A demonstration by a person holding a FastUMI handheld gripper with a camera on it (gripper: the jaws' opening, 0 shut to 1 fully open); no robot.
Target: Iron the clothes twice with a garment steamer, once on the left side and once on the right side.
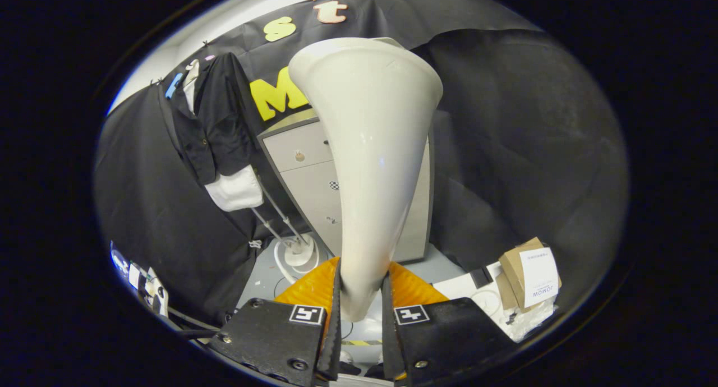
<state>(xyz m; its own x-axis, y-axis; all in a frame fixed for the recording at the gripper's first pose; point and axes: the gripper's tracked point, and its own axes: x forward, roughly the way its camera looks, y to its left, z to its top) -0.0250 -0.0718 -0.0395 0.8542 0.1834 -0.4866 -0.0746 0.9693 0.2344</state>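
White, glossy plastic: the garment steamer head (367, 151), a cone that widens toward the top centre of the frame and narrows to a neck at lower centre. I hold it in the gripper (362, 314); the fingers stand narrow, both pressing the neck from either side, so the steamer rises straight ahead between them.

Black garment: the clothes (216, 123), a dark shirt with a pale cuff, hanging on a stand (280, 224) in the upper left of the frame. It sits well apart from the steamer head, off to the left and beyond the fingers; no contact.

Grey drawer cabinet (305, 168): centre, behind the steamer.

Cardboard box (527, 275): lower right, on the floor.

Progress, as I judge it: the steamer is picked up and in hand; neither the left pass nor the right pass looks begun. Remaining: I must swing the head left to the shirt, then make both strokes.
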